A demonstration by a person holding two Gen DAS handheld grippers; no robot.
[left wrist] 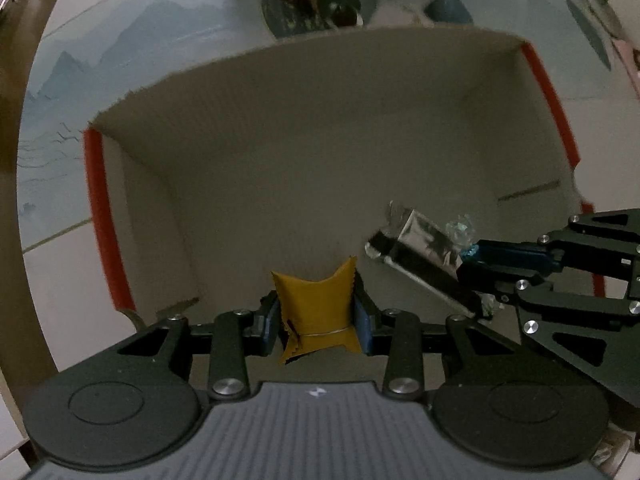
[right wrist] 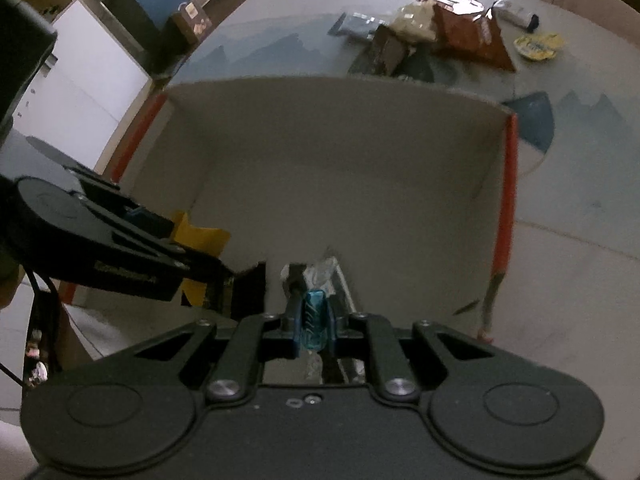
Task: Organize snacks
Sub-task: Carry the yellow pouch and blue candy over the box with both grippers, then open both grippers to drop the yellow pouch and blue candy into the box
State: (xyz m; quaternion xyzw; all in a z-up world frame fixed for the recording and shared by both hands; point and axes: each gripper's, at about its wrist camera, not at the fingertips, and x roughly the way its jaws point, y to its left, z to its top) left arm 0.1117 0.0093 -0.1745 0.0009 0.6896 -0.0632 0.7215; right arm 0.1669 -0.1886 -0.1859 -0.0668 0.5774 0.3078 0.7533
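Note:
My left gripper (left wrist: 318, 312) is shut on a small yellow snack packet (left wrist: 316, 300), which it holds above the floor of an open cardboard box (left wrist: 320, 128) with red-taped edges. From the right, my right gripper (left wrist: 472, 264) reaches into the same box, shut on the end of a silver-and-black snack wrapper (left wrist: 416, 248). In the right wrist view the right gripper (right wrist: 313, 320) pinches that shiny wrapper (right wrist: 324, 270) between its blue pads. The left gripper (right wrist: 180, 256) with the yellow packet (right wrist: 200, 240) shows at the left, over the box (right wrist: 340, 152).
More snack bags lie in a pile on the table beyond the box: a red-brown bag (right wrist: 472, 36), a dark bag (right wrist: 386, 54), a grey packet (right wrist: 356, 26) and a yellow lid (right wrist: 538, 46). The table (right wrist: 580, 220) carries a blue mountain-print cloth.

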